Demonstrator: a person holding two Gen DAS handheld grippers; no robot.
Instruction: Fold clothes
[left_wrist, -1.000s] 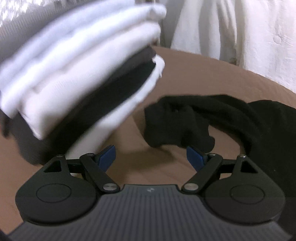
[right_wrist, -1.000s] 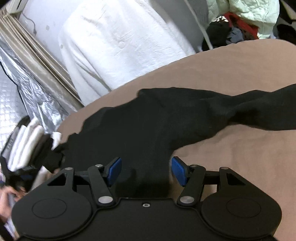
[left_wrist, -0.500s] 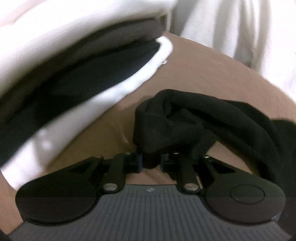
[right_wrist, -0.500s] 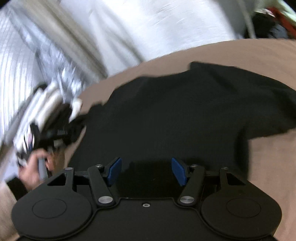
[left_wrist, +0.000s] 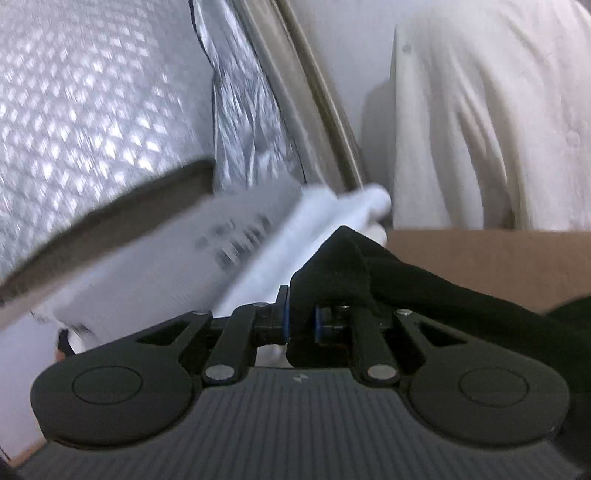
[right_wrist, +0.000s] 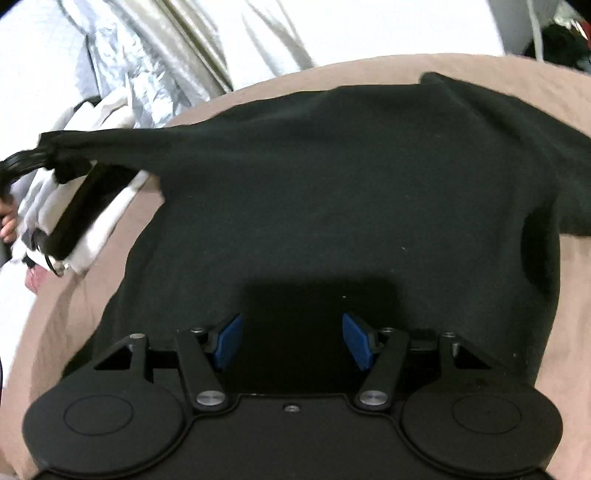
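Now the left gripper (left_wrist: 300, 320) clamps the black garment's (right_wrist: 332, 192) sleeve at nine o'clock; the right gripper (right_wrist: 291, 339), jaws apart, hovers over its hem

surface: tan bed cover (right_wrist: 388, 68) | on it: black garment (right_wrist: 332, 177), spread | left edge: folded white-and-black stack (right_wrist: 88, 214)

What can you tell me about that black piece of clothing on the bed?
The black garment looks like soft, matte knit fabric. Most of it lies spread over the tan bedcover, a sleeve trailing toward the right. One corner is pinched in the left gripper and pulled taut toward the stack of folded clothes. The right gripper hovers open over its near edge.
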